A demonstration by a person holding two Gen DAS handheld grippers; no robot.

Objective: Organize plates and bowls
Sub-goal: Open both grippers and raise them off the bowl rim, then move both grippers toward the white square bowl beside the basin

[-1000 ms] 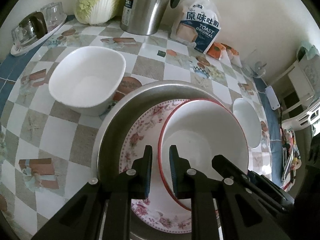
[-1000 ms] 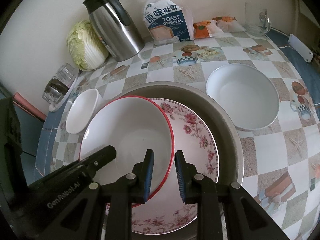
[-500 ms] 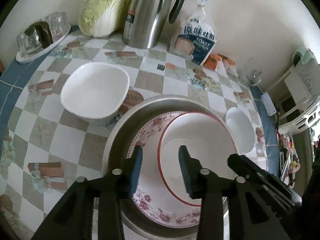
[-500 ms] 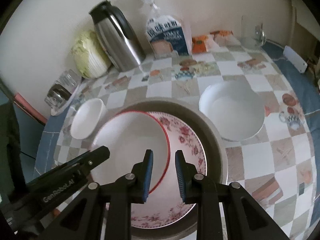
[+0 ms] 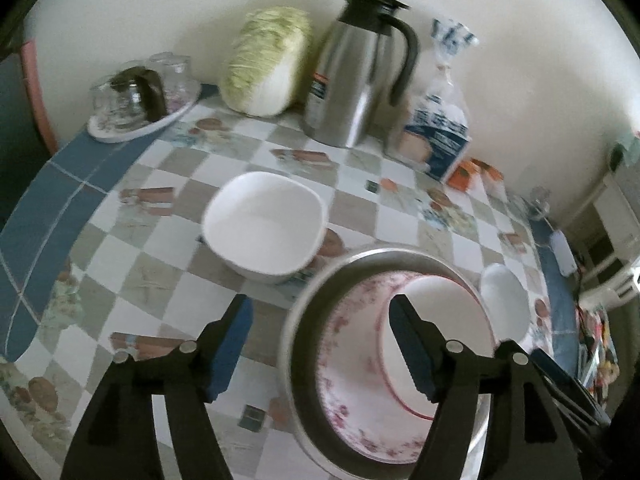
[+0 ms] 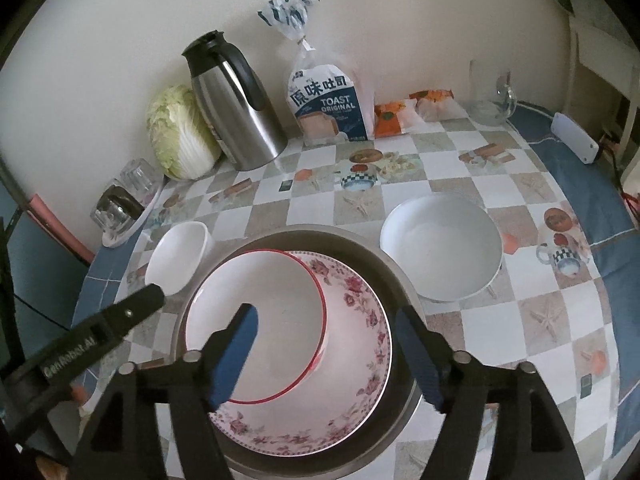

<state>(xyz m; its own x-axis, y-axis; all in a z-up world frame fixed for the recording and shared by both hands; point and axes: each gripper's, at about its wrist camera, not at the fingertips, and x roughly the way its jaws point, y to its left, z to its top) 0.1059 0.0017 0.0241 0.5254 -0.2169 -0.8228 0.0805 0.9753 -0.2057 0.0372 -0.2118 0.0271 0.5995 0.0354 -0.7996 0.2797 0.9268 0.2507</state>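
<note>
Since a second ago both jaws have been spread and drawn back, so the left gripper [image 5: 320, 344] and right gripper [image 6: 326, 344] are held empty above the red-rimmed bowl [image 6: 256, 316], apparently released at 10 o'clock inside the floral plate [image 6: 352, 364].

Bread bag [image 6: 329, 101], right wrist view: large Chinese characters "原味吐司" in white on blue, "TOAST ORIGINAL" beneath; smaller print under that too fine to read. Same bag in left wrist view blurred, print unreadable.

Left gripper [image 6: 86, 350] body, seen in right wrist view: white lettering "GenRobot.AI".

Steel thermos jug [image 5: 358, 76]: red-and-white label low on its side, text unreadable.
</note>
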